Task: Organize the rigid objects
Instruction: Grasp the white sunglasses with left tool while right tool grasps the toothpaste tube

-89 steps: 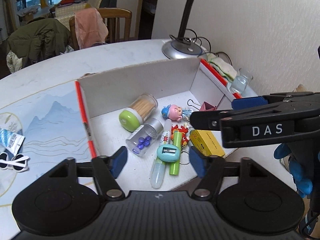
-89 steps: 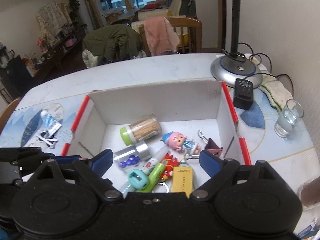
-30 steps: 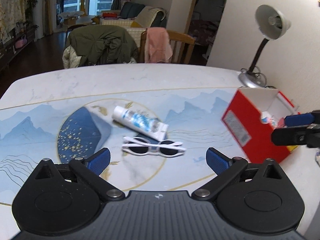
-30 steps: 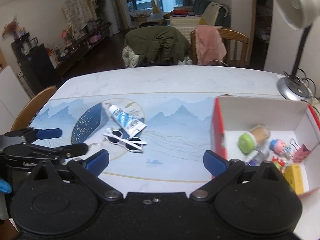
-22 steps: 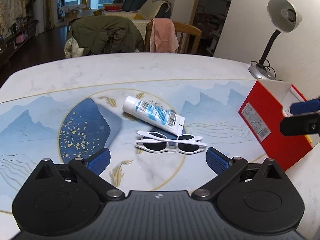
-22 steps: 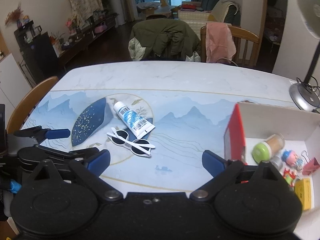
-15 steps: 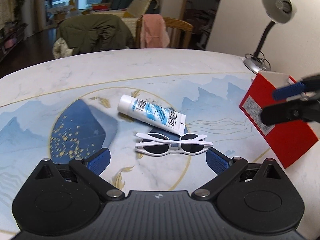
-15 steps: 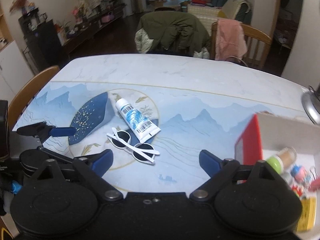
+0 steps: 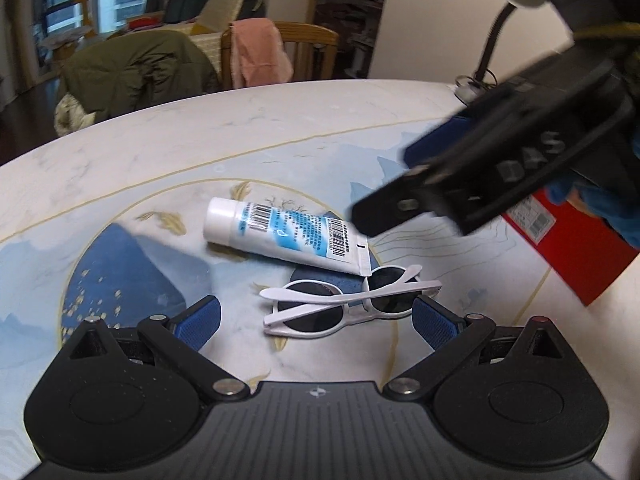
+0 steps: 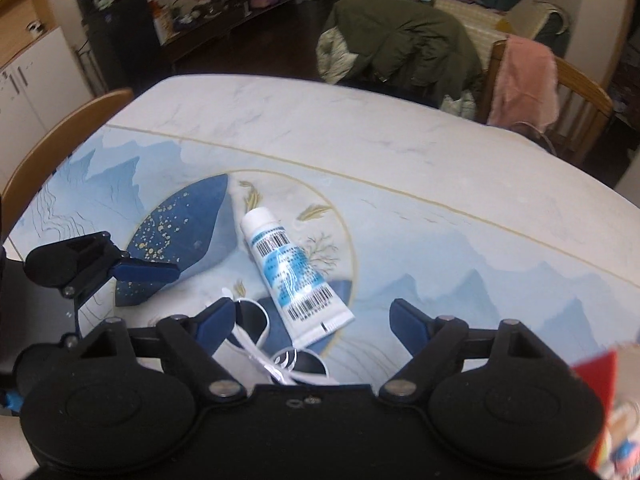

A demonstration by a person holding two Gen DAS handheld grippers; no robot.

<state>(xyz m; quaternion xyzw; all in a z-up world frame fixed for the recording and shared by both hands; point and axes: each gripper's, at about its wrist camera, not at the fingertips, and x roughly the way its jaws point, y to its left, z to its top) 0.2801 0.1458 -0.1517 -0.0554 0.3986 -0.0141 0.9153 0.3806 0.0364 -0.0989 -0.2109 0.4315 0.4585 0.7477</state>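
Two gripper (image 9: 316,320) (image 10: 312,322) jaw pairs apart, the right just narrowing, over white sunglasses (image 9: 344,300) beside tube (image 9: 288,234).

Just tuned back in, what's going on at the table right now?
A person is tidying loose items into the red box with two handheld grippers. Both are over the white sunglasses and the tube that lie touching on the table. The left gripper is open in front of the sunglasses; the right gripper, its jaws just closing, is still open around the tube's crimped end. Nothing is held.
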